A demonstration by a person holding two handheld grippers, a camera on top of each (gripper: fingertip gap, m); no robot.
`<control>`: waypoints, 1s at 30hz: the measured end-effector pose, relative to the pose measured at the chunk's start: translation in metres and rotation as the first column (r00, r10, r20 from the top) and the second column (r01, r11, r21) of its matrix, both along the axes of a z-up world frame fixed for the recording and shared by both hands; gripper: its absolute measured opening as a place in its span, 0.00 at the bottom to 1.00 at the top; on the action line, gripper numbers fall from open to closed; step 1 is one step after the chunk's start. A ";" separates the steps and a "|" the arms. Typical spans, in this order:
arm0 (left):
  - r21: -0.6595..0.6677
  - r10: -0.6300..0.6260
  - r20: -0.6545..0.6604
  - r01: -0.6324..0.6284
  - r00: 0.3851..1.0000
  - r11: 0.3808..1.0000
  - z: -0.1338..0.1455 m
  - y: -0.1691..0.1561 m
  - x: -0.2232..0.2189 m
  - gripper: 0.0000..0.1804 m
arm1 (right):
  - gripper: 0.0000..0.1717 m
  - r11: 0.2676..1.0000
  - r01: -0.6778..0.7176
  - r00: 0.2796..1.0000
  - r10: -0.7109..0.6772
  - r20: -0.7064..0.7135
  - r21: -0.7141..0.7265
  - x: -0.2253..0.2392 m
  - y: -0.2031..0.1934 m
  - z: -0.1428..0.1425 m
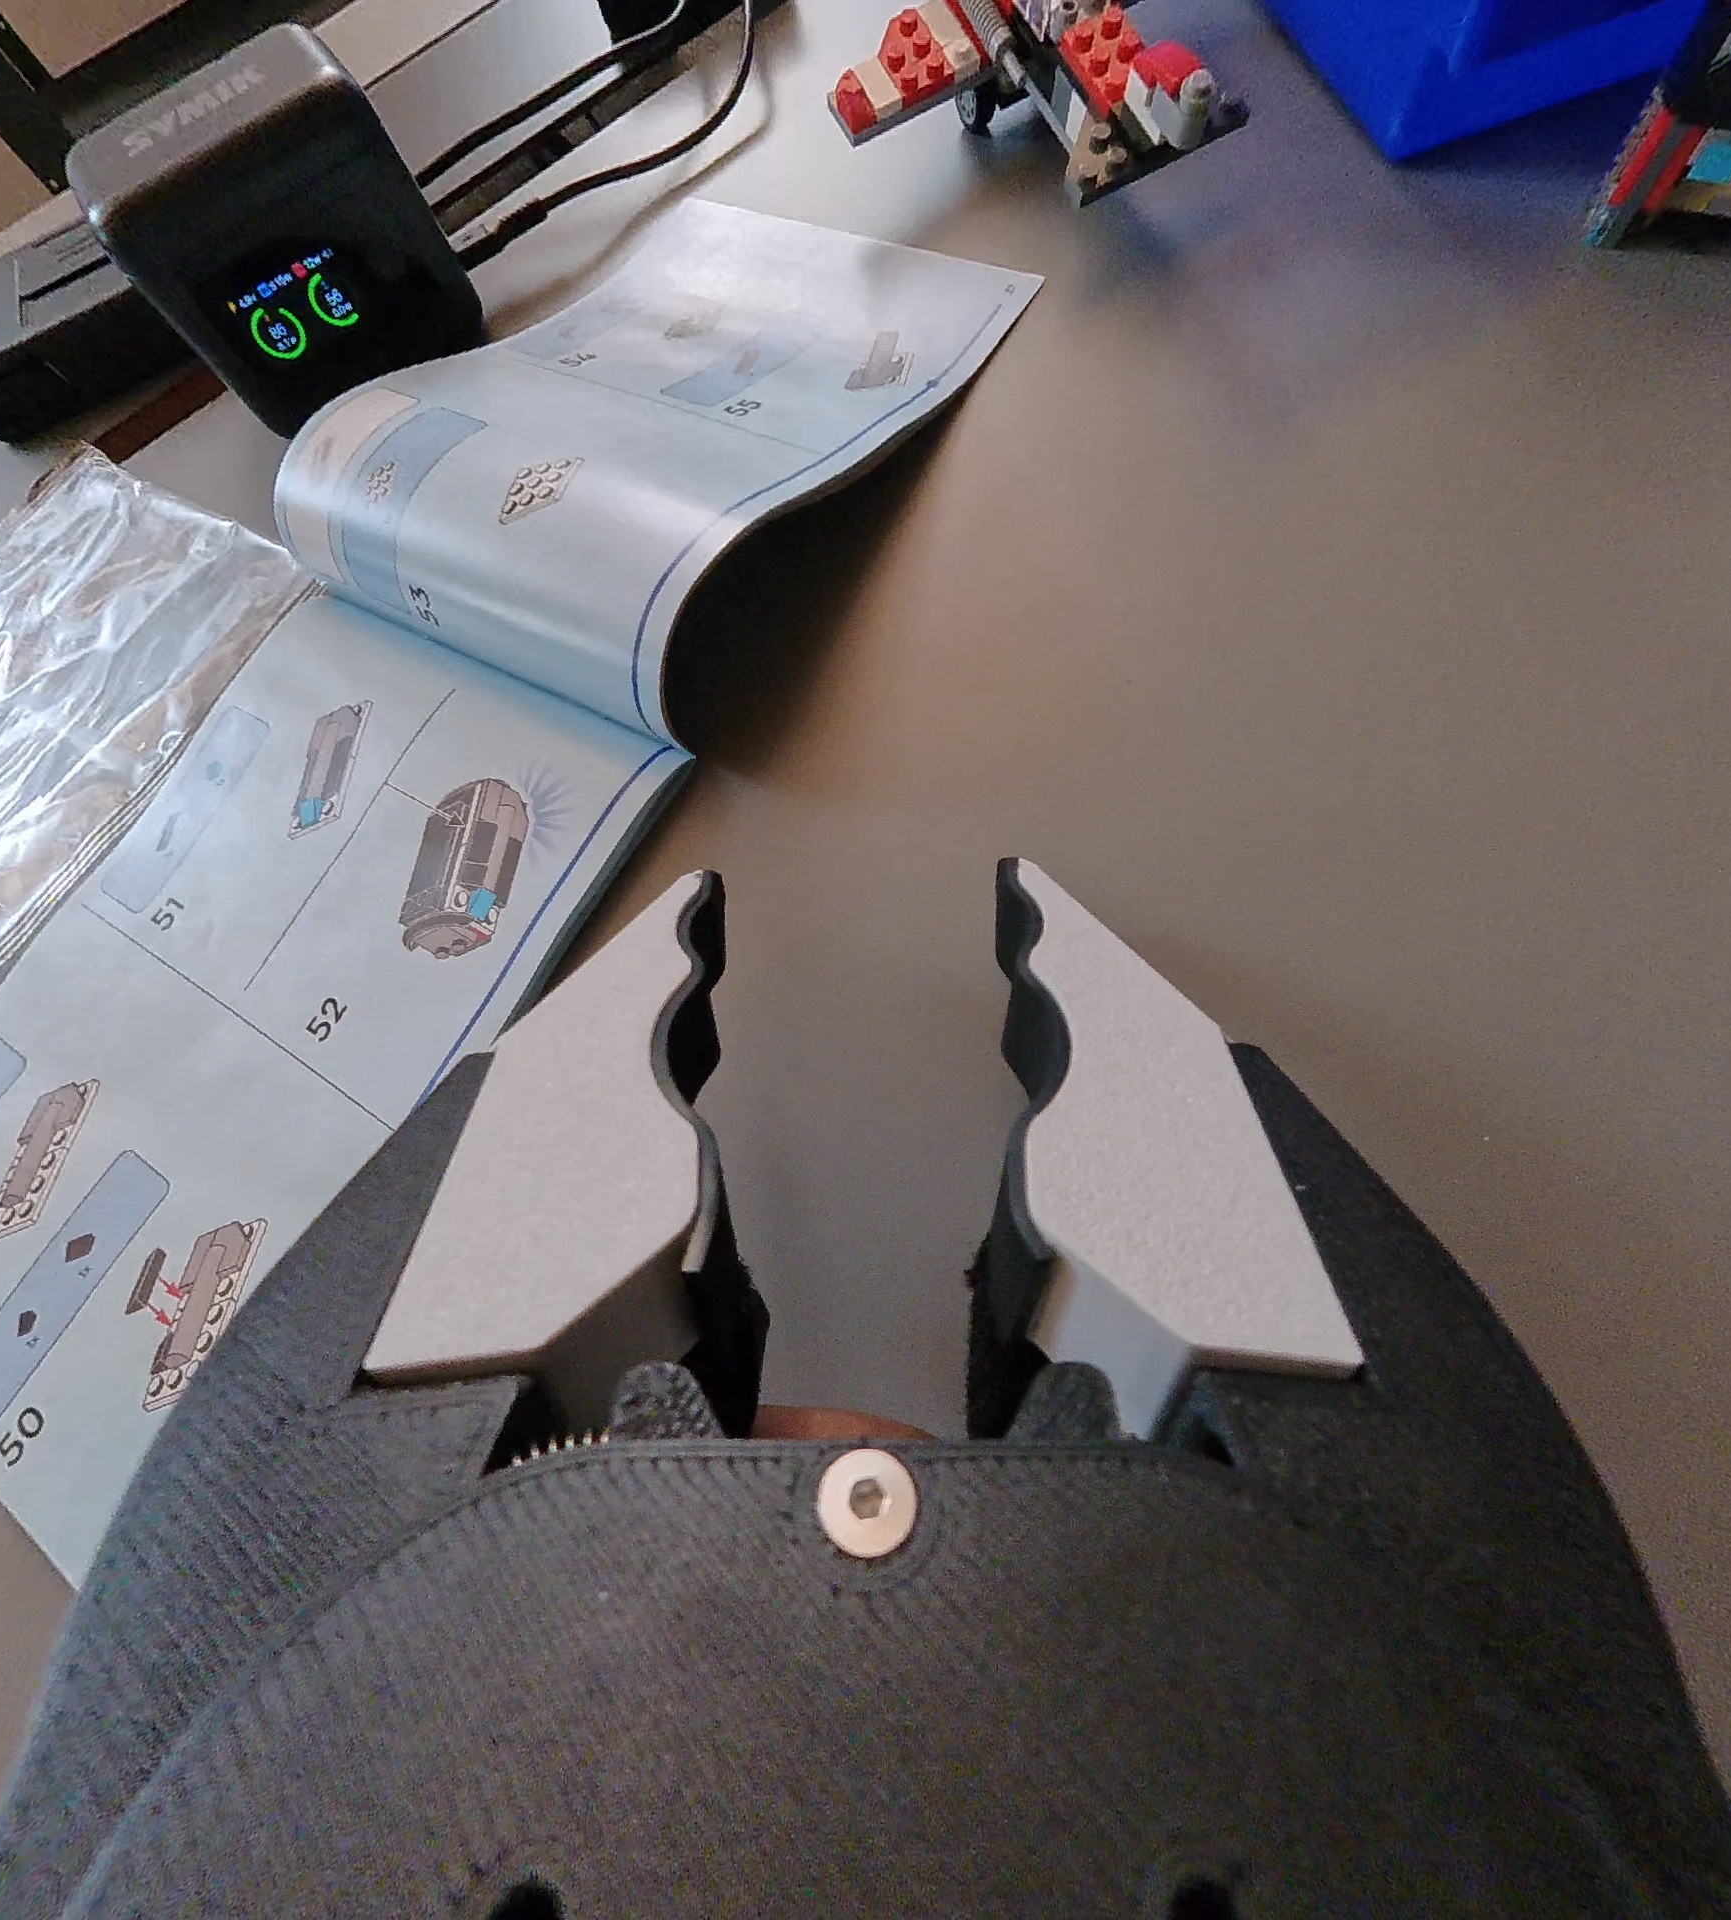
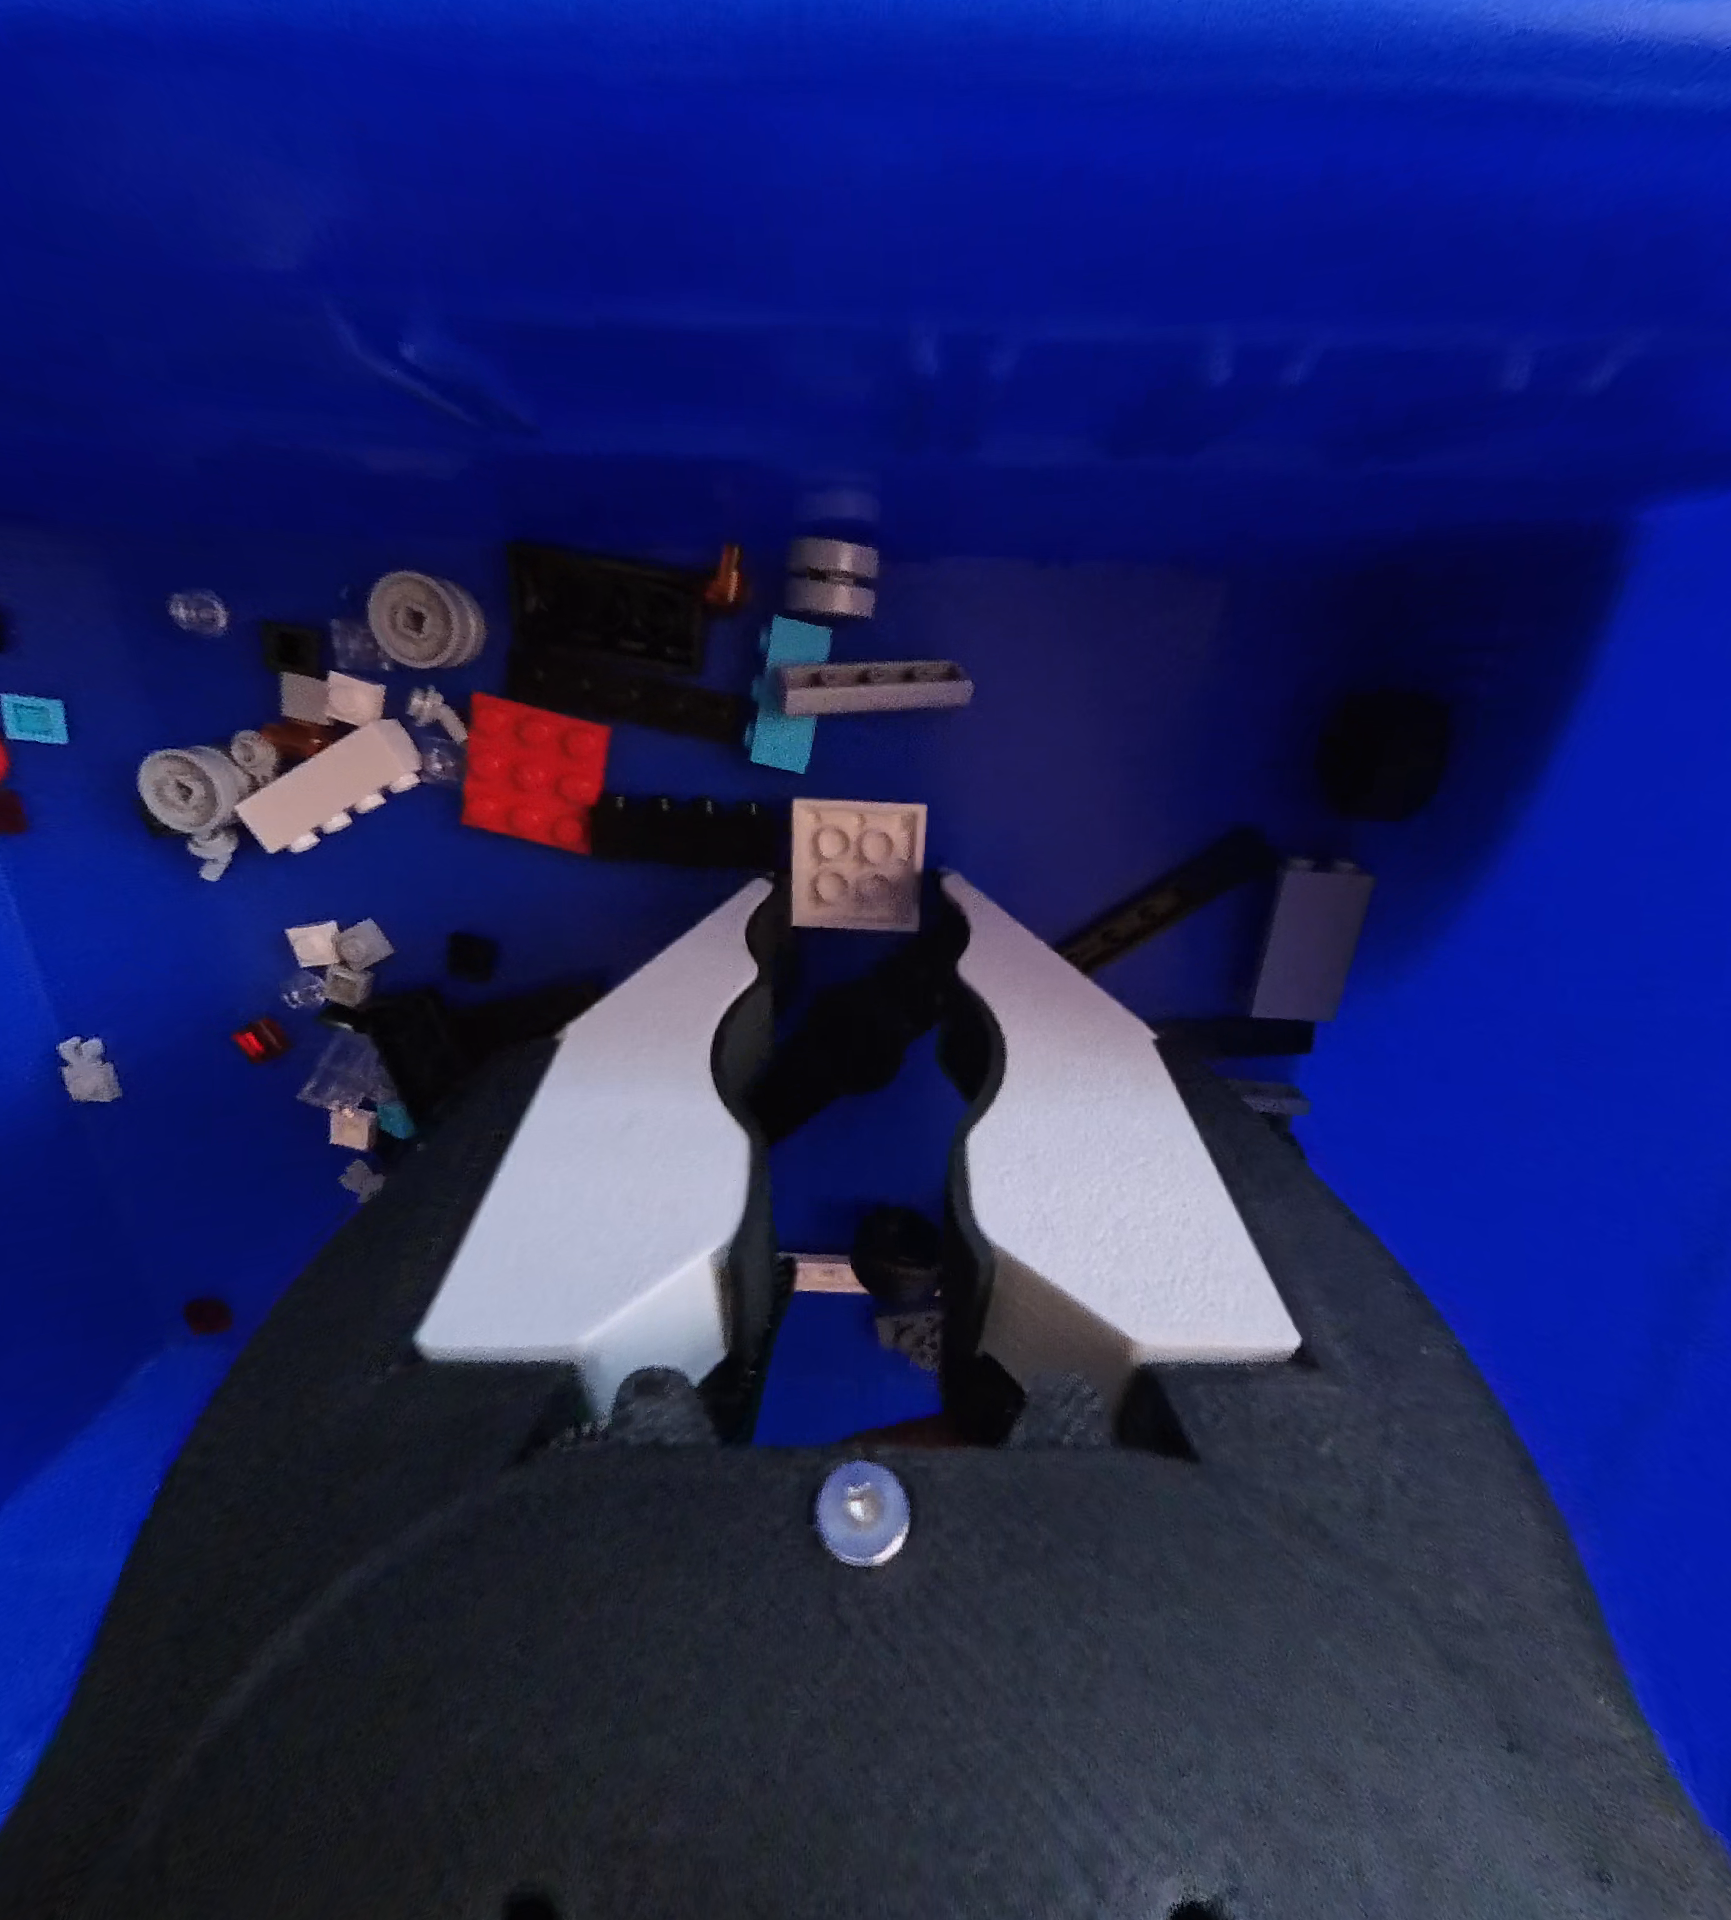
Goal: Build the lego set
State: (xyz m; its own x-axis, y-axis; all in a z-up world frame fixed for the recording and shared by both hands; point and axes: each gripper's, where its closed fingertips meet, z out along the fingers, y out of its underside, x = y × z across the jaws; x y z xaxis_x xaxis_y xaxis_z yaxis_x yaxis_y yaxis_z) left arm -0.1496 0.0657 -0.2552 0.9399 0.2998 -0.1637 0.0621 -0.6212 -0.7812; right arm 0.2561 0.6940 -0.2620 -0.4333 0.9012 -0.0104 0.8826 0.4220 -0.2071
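My right gripper (image 2: pixel 856 883) is down inside the deep blue plastic bin (image 2: pixel 944 312), its jaws drawn narrow around a small tan square studded plate (image 2: pixel 856 847) that lies on the bin's floor. The plate sits between the two fingertips with almost no room either side, but I cannot see the pads pressing on it, so I do not count it as held. Just beside it, on the bin floor, a black studded brick (image 2: pixel 684 831) runs towards a red square studded plate (image 2: pixel 534 769), with grey wheels and small loose pieces scattered beyond. My left gripper (image 1: pixel 856 883) is outside the bin and well apart from it, jaws wide with nothing between them, above the bare grey tabletop (image 1: pixel 1256 727). Nearest to it is an open pale-blue instruction booklet (image 1: pixel 487 582), then a crumpled clear plastic bag (image 1: pixel 61 675) and a black box with a lit screen (image 1: pixel 269 208). Only the left view shows the bin from outside, with a red-and-grey brick model (image 1: pixel 1037 83) near it; only the right view shows the bin's contents.
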 end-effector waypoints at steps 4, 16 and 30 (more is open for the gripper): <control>0.005 -0.013 -0.001 0.013 1.000 1.000 0.001 0.001 0.002 0.30 | 0.16 0.999 0.015 1.000 -0.015 0.009 0.039 0.005 0.002 0.003; 0.136 -0.016 0.010 0.014 1.000 0.991 0.020 -0.002 0.002 0.30 | 0.15 0.993 0.114 0.916 -0.108 -0.386 -0.007 0.004 -0.095 0.129; 0.269 -0.148 -0.062 0.159 0.987 0.950 0.044 -0.030 0.054 0.29 | 0.15 0.882 -0.437 0.795 0.288 -0.534 -0.175 -0.143 -0.465 0.135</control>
